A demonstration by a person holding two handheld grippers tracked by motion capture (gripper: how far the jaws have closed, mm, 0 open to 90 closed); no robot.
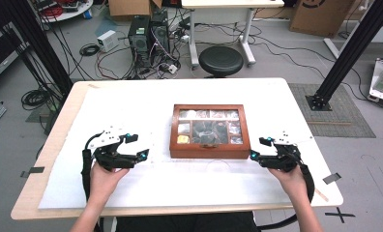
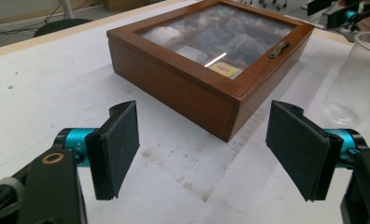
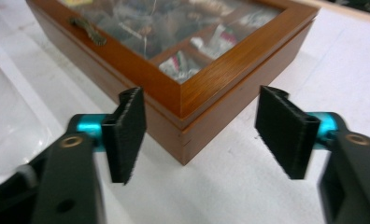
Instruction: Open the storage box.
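Note:
A brown wooden box [image 1: 210, 130] with a glass lid and a small metal latch [image 2: 279, 47] sits shut in the middle of the table. Packets fill its compartments under the glass. My left gripper [image 1: 137, 145] rests to the left of the box, jaws open, pointing at its near left corner [image 2: 227, 116]. Nothing lies between the left gripper's pads [image 2: 120, 144]. My right gripper [image 1: 258, 147] is at the box's near right corner [image 3: 185, 116], open. That corner sits in line with the gap between the right gripper's pads [image 3: 127, 130], which stay apart from the wood.
A clear plastic cup [image 2: 356, 79] stands on the table in front of the box, between the two grippers. A white sheet [image 1: 131, 96] covers most of the tabletop. A black stool [image 1: 221, 60] and computer cases [image 1: 148, 34] stand beyond the far edge.

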